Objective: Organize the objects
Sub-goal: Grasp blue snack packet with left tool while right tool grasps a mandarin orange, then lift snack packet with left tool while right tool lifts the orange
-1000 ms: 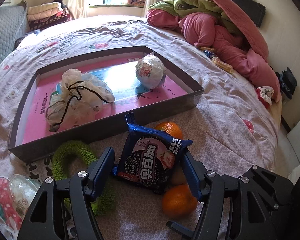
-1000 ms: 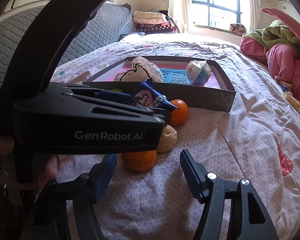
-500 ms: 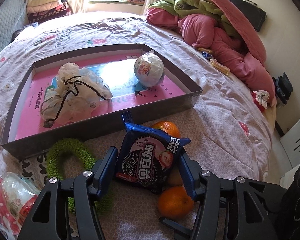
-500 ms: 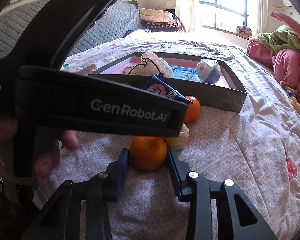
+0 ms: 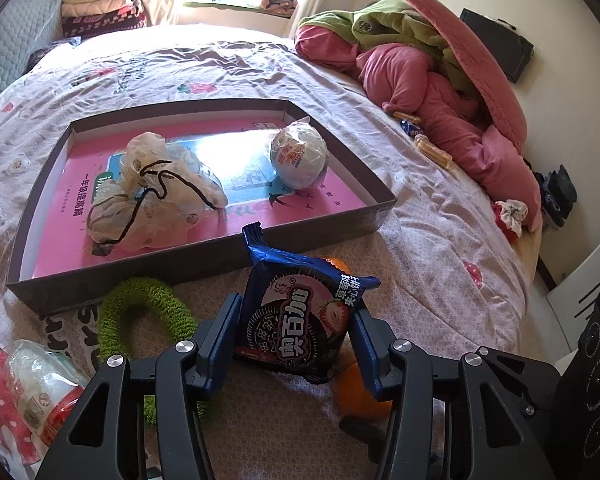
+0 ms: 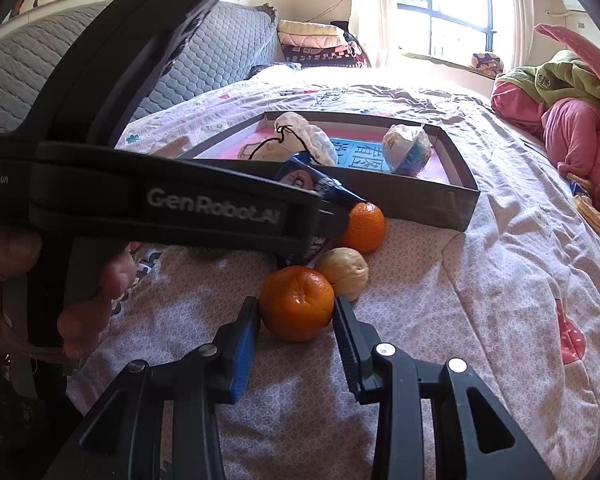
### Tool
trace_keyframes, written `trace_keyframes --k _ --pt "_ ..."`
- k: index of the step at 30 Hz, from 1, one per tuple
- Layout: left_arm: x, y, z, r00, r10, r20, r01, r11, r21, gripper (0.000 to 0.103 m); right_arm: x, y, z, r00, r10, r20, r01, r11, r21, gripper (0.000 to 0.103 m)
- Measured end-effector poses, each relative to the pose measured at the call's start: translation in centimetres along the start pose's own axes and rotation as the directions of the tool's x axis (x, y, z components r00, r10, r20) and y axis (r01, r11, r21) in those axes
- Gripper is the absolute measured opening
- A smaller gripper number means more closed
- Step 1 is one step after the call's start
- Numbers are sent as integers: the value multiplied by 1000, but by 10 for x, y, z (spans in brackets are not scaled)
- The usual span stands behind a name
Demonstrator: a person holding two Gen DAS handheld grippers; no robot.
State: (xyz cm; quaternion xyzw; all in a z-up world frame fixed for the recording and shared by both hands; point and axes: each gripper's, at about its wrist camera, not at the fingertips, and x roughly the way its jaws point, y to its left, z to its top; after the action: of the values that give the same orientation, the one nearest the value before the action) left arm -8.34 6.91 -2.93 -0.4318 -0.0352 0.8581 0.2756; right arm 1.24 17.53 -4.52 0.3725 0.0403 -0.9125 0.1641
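Since a second ago right tool (image 6: pixel 296 316) closed onto orange (image 6: pixel 296 302); left tool (image 5: pixel 296 334) clamps cookie packet (image 5: pixel 300 320), tray (image 5: pixel 380 212) straight ahead.

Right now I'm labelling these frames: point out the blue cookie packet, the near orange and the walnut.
blue cookie packet (image 5: pixel 300 320), left wrist view, printed front face.
near orange (image 6: pixel 296 304), right wrist view, middle of peel.
walnut (image 6: pixel 346 272), right wrist view, tan shell's centre.
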Motion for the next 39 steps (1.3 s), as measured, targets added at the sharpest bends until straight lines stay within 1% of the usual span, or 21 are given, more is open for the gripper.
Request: trace_keyframes --k 4,10,14,19,29,39 --pt "-12 0 2 999 2 36 -2 1000 -3 54 -4 -8 1 1000 -6 11 6 1000 6 38" --pt "-27 -1 2 997 7 79 -7 1000 6 54 -5 -8 2 999 -31 30 31 999 -6 38" --pt "-34 2 3 995 -11 96 11 1000 -9 54 -6 -7 5 997 -58 50 59 998 -24 38" --pt "-43 4 3 993 -7 118 9 1000 -16 54 -8 -9 13 994 -80 75 83 996 -30 38" --pt "-60 3 1 987 -14 163 17 1000 -16 54 -14 -12 30 987 -103 121 105 994 -13 38" --pt "-69 3 -1 983 -16 183 20 1000 -21 54 -18 -13 43 978 -125 168 130 991 -15 38"
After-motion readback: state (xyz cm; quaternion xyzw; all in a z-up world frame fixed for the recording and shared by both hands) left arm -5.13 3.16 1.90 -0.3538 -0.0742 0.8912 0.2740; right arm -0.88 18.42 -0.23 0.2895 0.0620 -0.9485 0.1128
